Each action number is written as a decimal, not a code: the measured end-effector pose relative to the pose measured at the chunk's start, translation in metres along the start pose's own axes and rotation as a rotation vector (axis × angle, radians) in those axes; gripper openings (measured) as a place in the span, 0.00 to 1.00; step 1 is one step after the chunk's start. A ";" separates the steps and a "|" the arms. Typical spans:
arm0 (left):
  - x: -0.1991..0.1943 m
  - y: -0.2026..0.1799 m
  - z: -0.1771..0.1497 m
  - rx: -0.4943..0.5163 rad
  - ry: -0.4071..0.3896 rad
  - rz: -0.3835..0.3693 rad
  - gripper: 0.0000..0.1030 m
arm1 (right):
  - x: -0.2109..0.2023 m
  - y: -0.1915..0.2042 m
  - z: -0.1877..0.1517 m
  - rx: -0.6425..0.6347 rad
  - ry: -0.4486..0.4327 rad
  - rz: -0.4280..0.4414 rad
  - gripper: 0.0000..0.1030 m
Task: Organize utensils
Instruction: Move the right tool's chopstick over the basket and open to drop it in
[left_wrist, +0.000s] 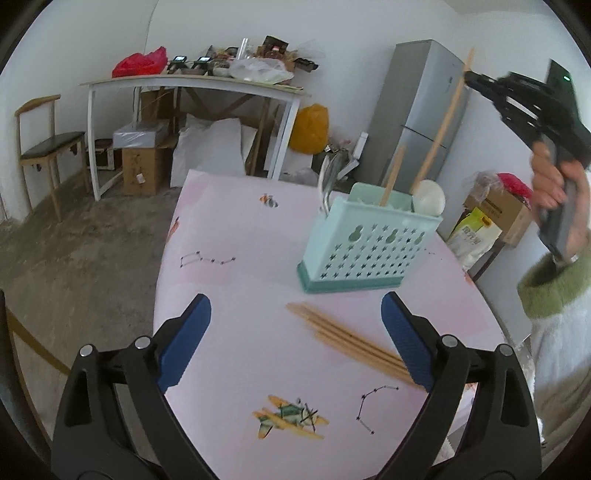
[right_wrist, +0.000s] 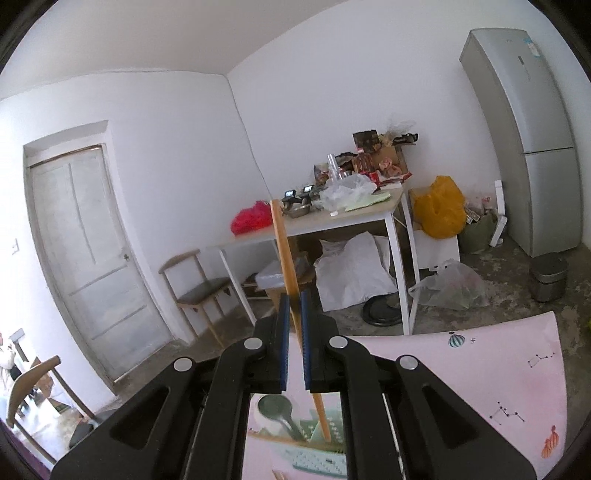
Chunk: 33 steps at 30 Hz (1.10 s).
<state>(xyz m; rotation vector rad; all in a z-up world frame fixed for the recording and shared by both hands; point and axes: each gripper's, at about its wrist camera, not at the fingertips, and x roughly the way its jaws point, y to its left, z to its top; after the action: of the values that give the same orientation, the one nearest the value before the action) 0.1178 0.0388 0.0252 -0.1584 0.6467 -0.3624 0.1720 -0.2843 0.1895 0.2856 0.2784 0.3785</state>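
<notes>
In the left wrist view we see our left hand-held gripper (left_wrist: 295, 339) spread wide and empty low in the frame, aimed at the bundle of pale wooden chopsticks (left_wrist: 343, 338) lying on the pink patterned table (left_wrist: 229, 295) in front of the mint-green perforated plastic utensil holder (left_wrist: 364, 243), probably to pick them up next; at the upper right our right hand-held gripper (left_wrist: 471, 78) lifts a single long wooden chopstick (left_wrist: 443, 125) above the holder. In the right wrist view that gripper's blue pads (right_wrist: 284, 339) are pinched narrow on the chopstick, its lower end hanging over the holder, which we judge is lined up for dropping it in.
</notes>
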 end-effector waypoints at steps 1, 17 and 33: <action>0.000 0.002 -0.003 -0.006 0.008 0.003 0.87 | 0.008 -0.001 -0.002 0.007 0.008 -0.002 0.06; 0.012 0.006 -0.015 -0.013 0.056 0.006 0.89 | 0.066 -0.017 -0.048 -0.016 0.211 -0.175 0.18; 0.026 0.002 -0.022 -0.027 0.118 0.011 0.89 | -0.037 -0.016 -0.078 -0.010 0.168 -0.188 0.51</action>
<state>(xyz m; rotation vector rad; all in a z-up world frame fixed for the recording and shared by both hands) 0.1241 0.0300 -0.0069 -0.1595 0.7690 -0.3544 0.1197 -0.2959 0.1205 0.2157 0.4649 0.2176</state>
